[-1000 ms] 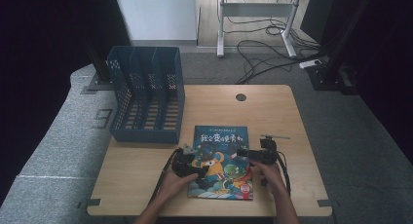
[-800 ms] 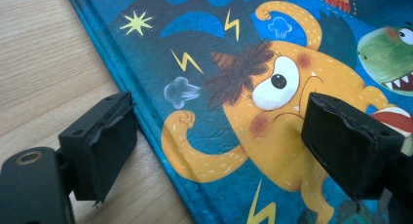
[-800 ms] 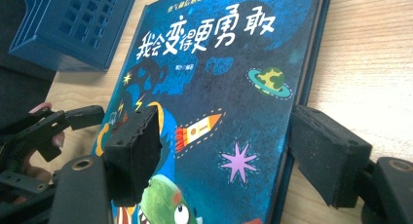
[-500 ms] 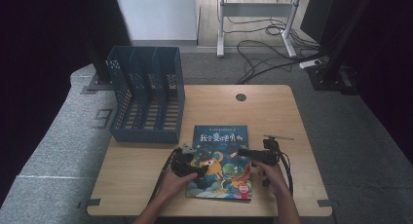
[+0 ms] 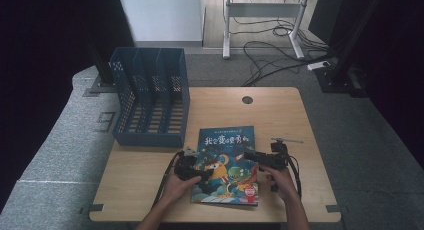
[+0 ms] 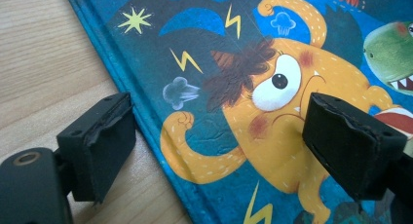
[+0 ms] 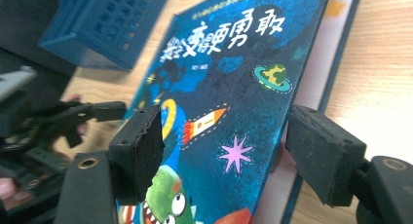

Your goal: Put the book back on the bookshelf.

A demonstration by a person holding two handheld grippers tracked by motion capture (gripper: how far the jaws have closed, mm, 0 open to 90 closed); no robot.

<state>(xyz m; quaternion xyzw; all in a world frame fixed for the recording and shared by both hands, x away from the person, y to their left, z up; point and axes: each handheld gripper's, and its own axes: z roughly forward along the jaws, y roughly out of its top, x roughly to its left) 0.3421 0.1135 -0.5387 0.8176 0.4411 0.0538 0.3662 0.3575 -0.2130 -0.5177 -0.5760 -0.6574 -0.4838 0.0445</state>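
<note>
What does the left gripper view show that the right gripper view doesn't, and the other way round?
Left gripper view: the book's orange monster close up, with its spine edge on the table between the open jaws of the left gripper. Right gripper view: the cover's title, rocket and planet, the cover's edge lifted off the pages, the blue file rack behind, between the open jaws of the right gripper. Both: the same book on the wooden table.

Table: light wooden top (image 5: 280,115), 1 round cable hole (image 5: 247,99).
Floor: grey carpet (image 5: 60,155), black cables (image 5: 275,45) trailing across it.
Behind: white panel (image 5: 160,15), white metal frame (image 5: 262,12).
Sides: dark curtains (image 5: 45,35).
</note>
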